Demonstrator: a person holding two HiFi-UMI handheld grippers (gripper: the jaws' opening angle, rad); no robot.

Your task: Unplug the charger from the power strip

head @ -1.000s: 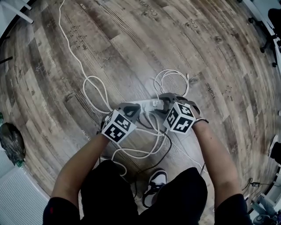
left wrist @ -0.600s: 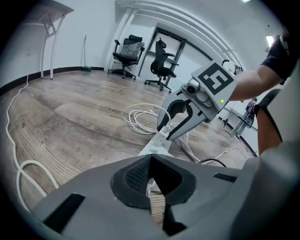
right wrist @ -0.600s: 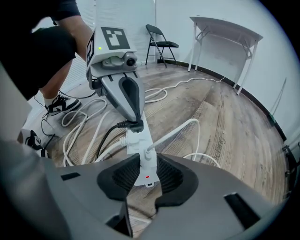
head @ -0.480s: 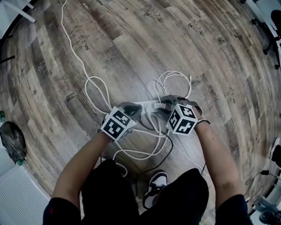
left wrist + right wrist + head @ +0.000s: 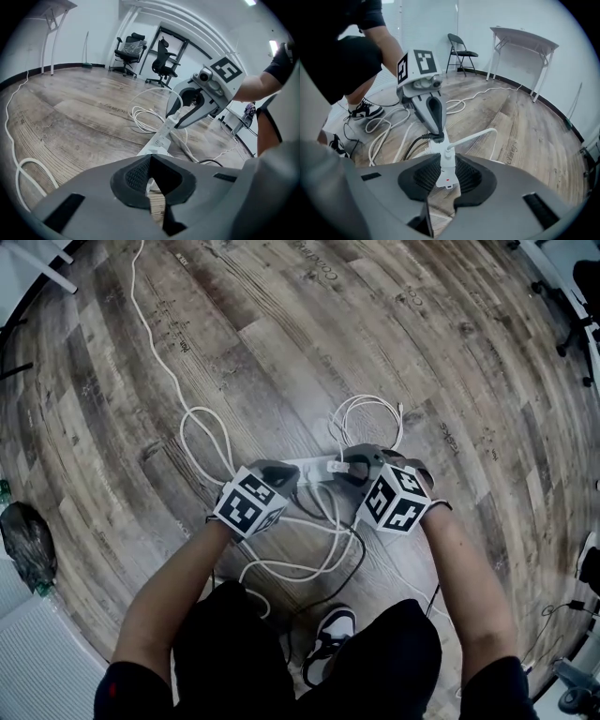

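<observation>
Power strip (image 5: 311, 468) — white, on floor, charger (image 5: 336, 466) atop

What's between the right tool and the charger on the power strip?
Nothing visible. The charger sits between the right tool's jaws, which are closing on it. The left tool rests on the power strip's other end.

The floor (image 5: 281, 334) is crowded close around the power strip (image 5: 314, 468). White cable loops (image 5: 368, 397) lie just beyond it, and more white cable (image 5: 300, 570) and a black cable (image 5: 354, 563) coil between it and the person's shoe (image 5: 330, 626). Both its ends are taken: the left tool (image 5: 289, 474), jaws together, bears on one, and the right tool (image 5: 347, 467) is closing its jaws round the charger (image 5: 446, 157) at the other. Farther out the boards lie open on every side, crossed only by one long white cord (image 5: 175, 385) running to the upper left, with a dark bag (image 5: 23, 540) at the left edge.
</observation>
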